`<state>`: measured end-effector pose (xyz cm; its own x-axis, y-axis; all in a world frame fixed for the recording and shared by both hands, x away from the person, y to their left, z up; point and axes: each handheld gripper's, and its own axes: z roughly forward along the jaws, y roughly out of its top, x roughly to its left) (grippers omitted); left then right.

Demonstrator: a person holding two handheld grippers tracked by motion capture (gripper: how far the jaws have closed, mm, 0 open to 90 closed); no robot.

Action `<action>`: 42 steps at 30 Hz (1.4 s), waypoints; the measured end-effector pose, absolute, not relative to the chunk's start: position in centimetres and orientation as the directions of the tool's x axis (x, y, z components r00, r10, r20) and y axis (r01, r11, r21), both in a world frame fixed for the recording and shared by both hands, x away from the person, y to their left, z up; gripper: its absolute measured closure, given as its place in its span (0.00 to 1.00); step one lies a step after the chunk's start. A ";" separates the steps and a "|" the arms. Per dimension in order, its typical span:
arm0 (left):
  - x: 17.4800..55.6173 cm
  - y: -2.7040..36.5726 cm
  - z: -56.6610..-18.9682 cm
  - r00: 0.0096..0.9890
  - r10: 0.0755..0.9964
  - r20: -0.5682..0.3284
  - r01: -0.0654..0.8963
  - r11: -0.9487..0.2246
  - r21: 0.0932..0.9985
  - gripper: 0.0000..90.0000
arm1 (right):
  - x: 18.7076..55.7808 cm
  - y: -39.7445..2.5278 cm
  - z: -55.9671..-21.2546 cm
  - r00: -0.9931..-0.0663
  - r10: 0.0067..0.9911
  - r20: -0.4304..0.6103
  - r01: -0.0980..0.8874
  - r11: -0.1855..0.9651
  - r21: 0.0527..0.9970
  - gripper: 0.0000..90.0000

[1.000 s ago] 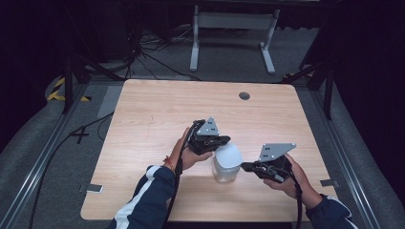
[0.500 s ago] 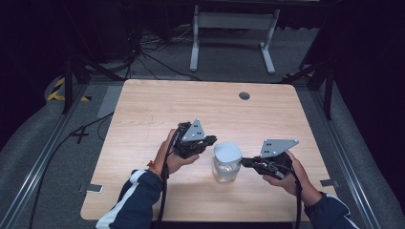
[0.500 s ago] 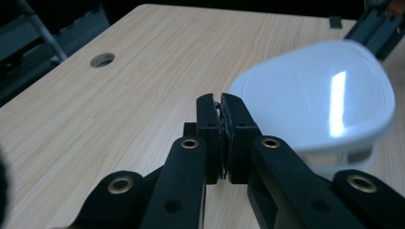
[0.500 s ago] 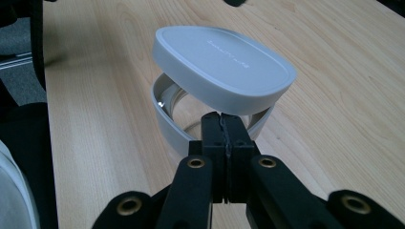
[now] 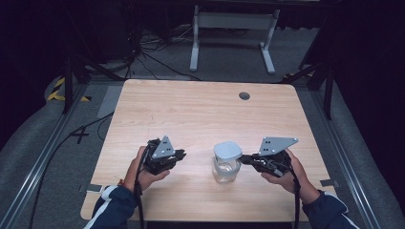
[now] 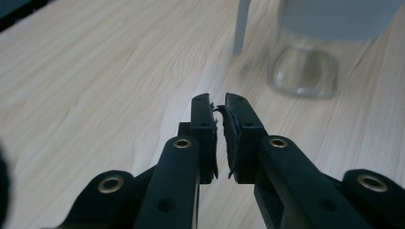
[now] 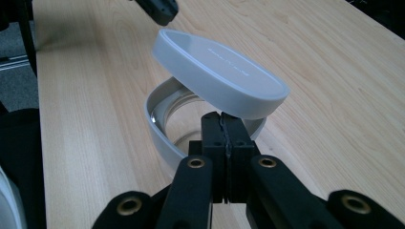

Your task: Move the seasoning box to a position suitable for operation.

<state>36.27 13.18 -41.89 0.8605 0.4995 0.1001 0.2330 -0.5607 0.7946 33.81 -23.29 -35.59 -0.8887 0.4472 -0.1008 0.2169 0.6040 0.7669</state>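
Jar (image 5: 225, 171): clear glass body with a grey collar, standing upright on the wooden table (image 5: 200, 114) near the front edge, roughly at 5 o'clock from the table's centre. Its grey lid (image 5: 227, 150) is not seated. In the right gripper view the lid (image 7: 217, 71) sits tilted above the collar (image 7: 160, 129), its far edge raised and its near edge low over the rim, so the mouth is partly uncovered.

Right gripper (image 5: 248, 158): positioned at 3 o'clock from the jar, jaws pointing at the lid's near edge. In the right gripper view the jaws (image 7: 222, 138) stand pressed together directly under the lid's near rim. Whether they pinch a tab or lip of the lid, or merely prop it, cannot be told; the tilt suggests this gripper is supporting the lid on that side.

Left gripper (image 5: 179, 155): positioned at 9 o'clock from the jar, well apart from it, held low over bare tabletop. In the left gripper view its jaws (image 6: 219, 133) stand nearly together with a narrow gap and nothing between them; the jar (image 6: 305, 67) shows blurred beyond. Judged role: standing clear so the lid can be handled from one side.

A round grommet (image 5: 244, 96) sits near the table's far edge, at 1 o'clock.
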 end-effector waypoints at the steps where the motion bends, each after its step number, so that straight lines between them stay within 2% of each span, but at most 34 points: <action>1: 36.1 13.7 -42.3 0.854 0.512 0.093 0.248 -0.558 0.792 0.90 | 34.0 -23.3 -35.6 -0.889 0.447 -0.098 0.217 0.601 0.770 1.00; 7: 35.1 16.5 -44.4 0.824 0.564 0.064 0.314 -0.547 0.776 0.87 | 34.4 -23.2 -35.5 -0.888 0.449 -0.101 0.212 0.595 0.775 1.00; 17: 33.6 18.2 -45.4 0.804 0.594 0.029 0.363 -0.530 0.767 0.85 | 35.3 -22.6 -35.3 -0.895 0.429 -0.120 0.185 0.604 0.775 1.00; 42: 32.4 18.8 -46.1 0.810 0.586 0.007 0.382 -0.537 0.752 0.82 | 37.2 -22.3 -34.9 -0.879 0.457 -0.134 0.184 0.586 0.789 1.00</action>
<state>32.43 18.85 -46.13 0.8104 0.5858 0.0065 0.3825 -0.5375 0.7516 37.24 -22.34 -34.92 -0.8793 0.4569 -0.1343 0.1843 0.5865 0.7887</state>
